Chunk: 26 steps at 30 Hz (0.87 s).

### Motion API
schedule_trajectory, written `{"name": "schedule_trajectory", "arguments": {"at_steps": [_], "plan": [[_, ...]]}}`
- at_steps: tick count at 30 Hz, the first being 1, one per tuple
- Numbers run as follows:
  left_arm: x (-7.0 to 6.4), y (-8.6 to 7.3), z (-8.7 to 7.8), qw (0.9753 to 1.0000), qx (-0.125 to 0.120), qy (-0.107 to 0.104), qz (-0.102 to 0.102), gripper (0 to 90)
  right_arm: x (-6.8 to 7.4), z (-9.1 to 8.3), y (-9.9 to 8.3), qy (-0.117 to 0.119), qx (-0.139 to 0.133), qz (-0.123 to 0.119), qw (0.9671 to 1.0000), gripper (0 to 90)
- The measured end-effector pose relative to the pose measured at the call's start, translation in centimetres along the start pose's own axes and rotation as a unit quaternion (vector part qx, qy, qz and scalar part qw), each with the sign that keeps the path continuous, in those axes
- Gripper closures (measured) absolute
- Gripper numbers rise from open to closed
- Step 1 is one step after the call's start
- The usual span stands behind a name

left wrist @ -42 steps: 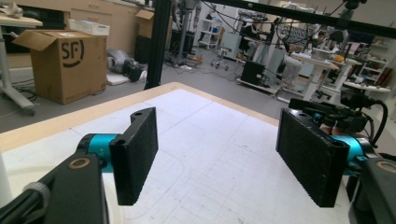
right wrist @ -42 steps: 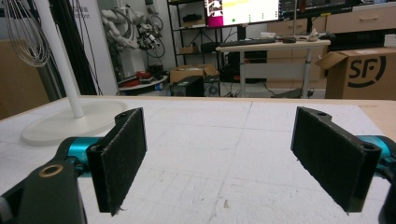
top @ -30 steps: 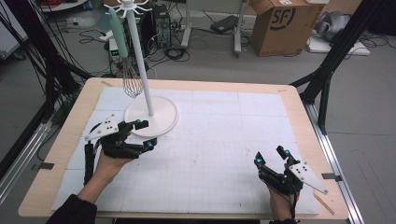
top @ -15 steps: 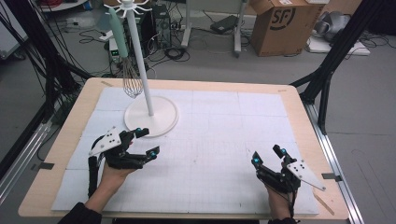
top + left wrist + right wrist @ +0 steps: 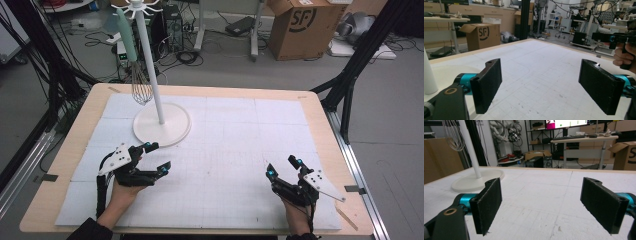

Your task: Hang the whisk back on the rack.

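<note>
Left claw point(image 5: 152, 157), wide open and empty, drawn back from stand base point(image 5: 161, 125) toward near edge of bench point(image 5: 300, 100); right claw point(image 5: 281, 167) likewise open, idle; whisk point(image 5: 141, 87) hanging on stand, probably hanging task finished.

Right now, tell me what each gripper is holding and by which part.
Nothing is held. The left gripper and the right gripper both have open, empty jaws above the table; the whisk hangs on its stand.

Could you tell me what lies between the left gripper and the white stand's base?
Nothing: in the high view, only bare white mat separates the left gripper from the stand's base.
</note>
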<state>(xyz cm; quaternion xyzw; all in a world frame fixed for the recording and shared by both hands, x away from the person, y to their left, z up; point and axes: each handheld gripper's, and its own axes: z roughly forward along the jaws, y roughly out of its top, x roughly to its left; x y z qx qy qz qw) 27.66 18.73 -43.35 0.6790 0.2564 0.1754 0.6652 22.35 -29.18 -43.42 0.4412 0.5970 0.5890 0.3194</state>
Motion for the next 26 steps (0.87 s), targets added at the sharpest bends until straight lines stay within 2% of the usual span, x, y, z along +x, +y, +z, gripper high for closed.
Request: {"name": "schedule_trajectory", "arguments": {"at_steps": [3, 7, 26], "plan": [[0.03, -0.18, 0.0, 1.0, 0.0, -0.002, -0.007, 19.4, 0.01, 0.03, 0.01, 0.001, 0.0, -0.003, 1.0, 16.7], [0.21, -0.59, 0.03, 1.0, 0.002, 0.008, 0.005, 19.9, 0.12, 0.16, 0.02, 0.003, 0.001, -0.009, 1.0, 16.7], [0.36, -0.63, 0.09, 0.9999, -0.003, 0.013, -0.005, 18.3, 0.24, 0.25, 0.04, 0.006, 0.002, -0.011, 0.9999, 16.7]]}}
